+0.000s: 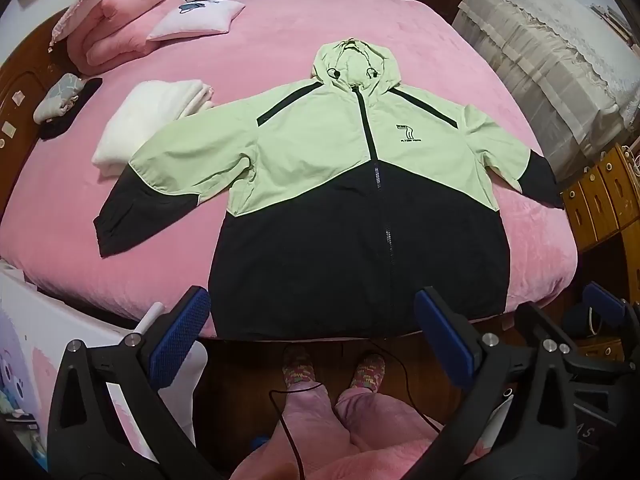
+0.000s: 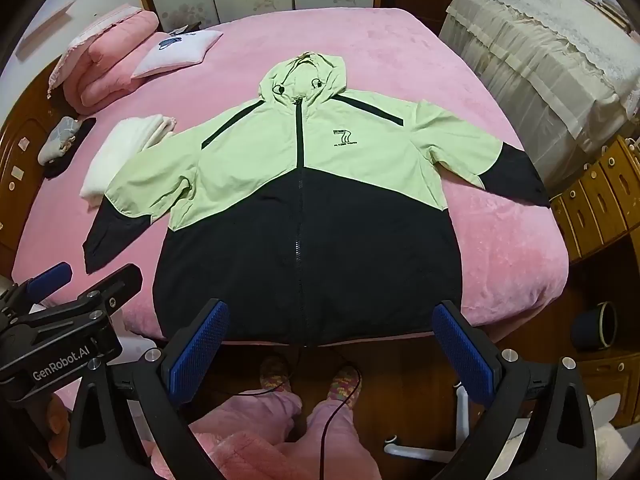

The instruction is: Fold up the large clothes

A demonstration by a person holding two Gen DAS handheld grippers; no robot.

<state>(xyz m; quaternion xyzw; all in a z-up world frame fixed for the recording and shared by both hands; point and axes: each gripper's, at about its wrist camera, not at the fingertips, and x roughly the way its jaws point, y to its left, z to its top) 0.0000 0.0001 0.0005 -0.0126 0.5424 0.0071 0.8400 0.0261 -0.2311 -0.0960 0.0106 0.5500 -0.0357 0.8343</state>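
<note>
A hooded jacket [image 1: 360, 184] [image 2: 304, 200], pale green above and black below, lies face up and spread flat on the pink bed [image 1: 280, 48] [image 2: 500, 240], both sleeves out, hood pointing away, hem at the near edge. My left gripper [image 1: 312, 320] hangs open above that near edge, nothing between its blue pads [image 1: 180, 336]. My right gripper [image 2: 332, 344] is open too, over the hem, its blue pads [image 2: 200, 348] apart and empty. The left gripper's body [image 2: 60, 320] shows at the left of the right wrist view. Both point steeply downward.
A folded white cloth [image 1: 148, 120] lies under the jacket's left sleeve. Pink quilt [image 1: 120, 28] and a small pillow [image 1: 196, 18] sit at the bed's far left. A covered cabinet [image 1: 560, 60] and wooden drawers [image 1: 600, 196] stand right. A person's slippered feet [image 1: 332, 368] and a cable are below.
</note>
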